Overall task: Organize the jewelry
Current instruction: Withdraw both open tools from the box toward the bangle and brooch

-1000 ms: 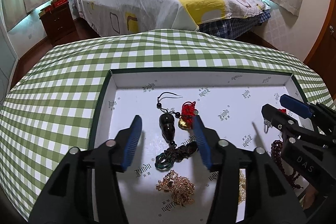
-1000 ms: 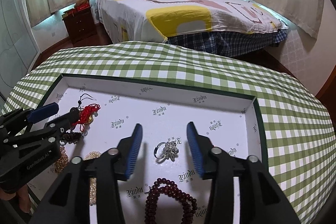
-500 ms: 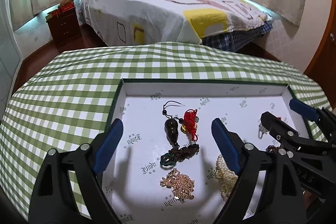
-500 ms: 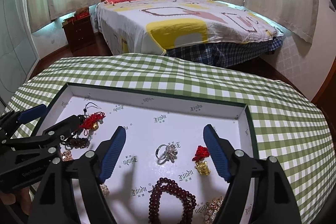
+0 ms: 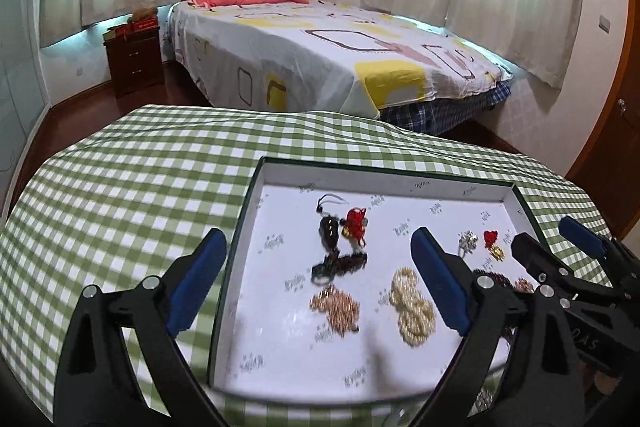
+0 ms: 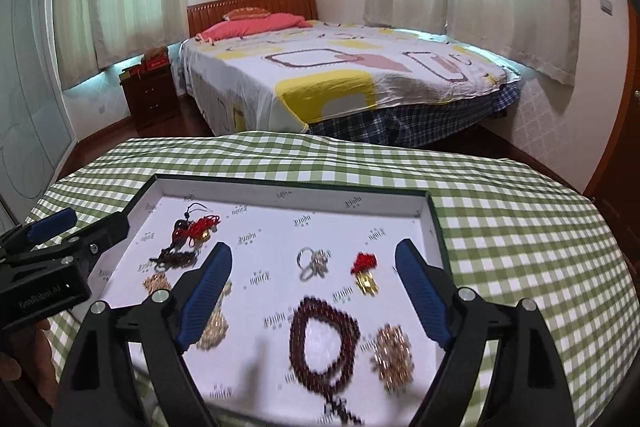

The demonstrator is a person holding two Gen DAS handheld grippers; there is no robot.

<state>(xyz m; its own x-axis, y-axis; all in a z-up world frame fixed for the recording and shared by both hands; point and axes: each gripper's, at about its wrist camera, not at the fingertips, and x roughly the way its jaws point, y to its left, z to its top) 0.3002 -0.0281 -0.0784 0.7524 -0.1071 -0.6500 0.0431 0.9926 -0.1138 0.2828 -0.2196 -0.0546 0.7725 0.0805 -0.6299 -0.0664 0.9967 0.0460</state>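
A shallow white tray with a dark green rim lies on the green checked table and holds the jewelry. In it are a dark gourd pendant, a red knot charm, a rose-gold chain, a pearl bracelet, a silver ring, a red and gold charm, a dark red bead bracelet and a gold chain pile. My left gripper is open and empty above the tray's left part. My right gripper is open and empty above its right part.
The green checked tablecloth covers the table around the tray. Behind the table are a bed with a patterned sheet, a dark wooden nightstand, curtained windows and a wooden door at the right.
Both grippers have opened wide and pulled up and back from the tray. More of the tray and jewelry shows in both views.
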